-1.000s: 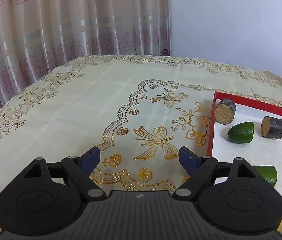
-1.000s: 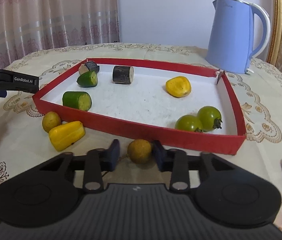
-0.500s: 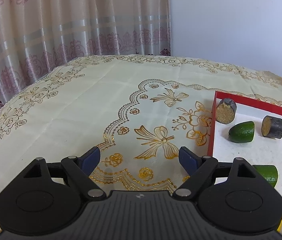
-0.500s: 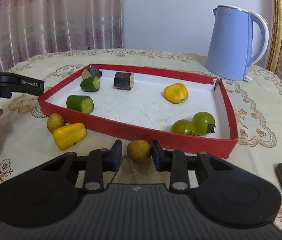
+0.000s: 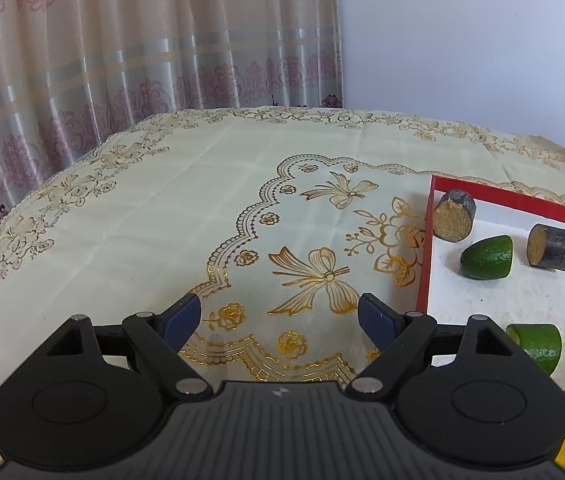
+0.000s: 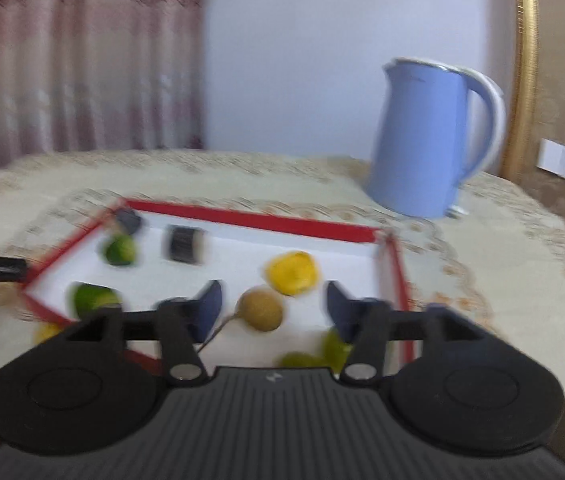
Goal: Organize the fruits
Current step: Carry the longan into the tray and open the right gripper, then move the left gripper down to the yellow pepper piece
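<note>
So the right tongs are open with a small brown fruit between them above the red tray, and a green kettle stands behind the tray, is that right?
Not quite: the kettle is light blue, not green, as the right wrist view shows. The rest holds: the right tongs stand open, having just been opening, with the small brown fruit between them over the red tray.

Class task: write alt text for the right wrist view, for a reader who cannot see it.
Blurred view: the right claw is open, its jaws having just opened, with a small brown fruit loose between them over a red tray. The tray holds green, yellow and dark fruit pieces; a blue kettle stands behind it.
</note>
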{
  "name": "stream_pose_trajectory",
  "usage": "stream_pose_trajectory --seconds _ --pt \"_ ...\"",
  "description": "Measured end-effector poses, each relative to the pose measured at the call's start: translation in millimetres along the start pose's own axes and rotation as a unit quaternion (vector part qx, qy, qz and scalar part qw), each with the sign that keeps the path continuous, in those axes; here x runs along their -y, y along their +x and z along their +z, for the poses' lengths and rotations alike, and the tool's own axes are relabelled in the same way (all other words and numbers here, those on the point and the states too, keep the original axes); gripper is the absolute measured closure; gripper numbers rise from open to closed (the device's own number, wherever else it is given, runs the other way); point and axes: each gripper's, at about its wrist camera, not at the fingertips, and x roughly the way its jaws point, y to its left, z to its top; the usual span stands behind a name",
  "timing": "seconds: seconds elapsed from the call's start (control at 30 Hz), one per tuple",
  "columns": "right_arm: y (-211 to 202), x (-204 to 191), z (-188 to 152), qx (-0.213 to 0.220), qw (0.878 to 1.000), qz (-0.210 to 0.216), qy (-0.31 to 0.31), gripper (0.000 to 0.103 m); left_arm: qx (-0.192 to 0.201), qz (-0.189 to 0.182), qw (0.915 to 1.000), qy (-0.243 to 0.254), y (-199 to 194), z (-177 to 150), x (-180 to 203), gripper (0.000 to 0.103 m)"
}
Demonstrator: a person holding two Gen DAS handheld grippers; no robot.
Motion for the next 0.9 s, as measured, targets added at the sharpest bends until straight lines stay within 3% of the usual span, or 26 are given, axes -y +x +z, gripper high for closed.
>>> stream_pose_trajectory --seconds 0.1,0.37,0.5,0.63,0.8,0.9 --pt "-14.7 3.8 -7.3 0.016 0.999 0.037 0.018 0.044 -0.002 -0.002 1.0 -0.003 0.5 0.5 -0.9 0.017" --pt "-30.9 8.7 -37.3 -0.012 0.994 0.088 0.065 0.044 0.005 0.005 0.9998 0.017 -3.5 -0.8 6.6 0.017" --pt "-34.8 5.2 -41.7 -0.006 0.995 0.081 0.053 0.033 0.007 -0.017 0.9992 0.036 -17.9 -5.6 7.2 0.017" --pt "-38.4 2.9 -43.0 -0.001 0.995 0.084 0.05 0.025 0.017 -0.03 0.9956 0.087 -35.8 -19.0 8.9 0.017" --pt "-38.7 0.4 -44.8 -0.003 0.995 0.087 0.048 0.025 0.027 -0.066 0.9891 0.129 -53.1 -33.9 9.5 0.017" --pt "-38.8 0.1 -45.9 -0.004 0.995 0.087 0.049 0.025 0.047 -0.061 0.9851 0.154 -60.4 -40.4 17.4 0.017"
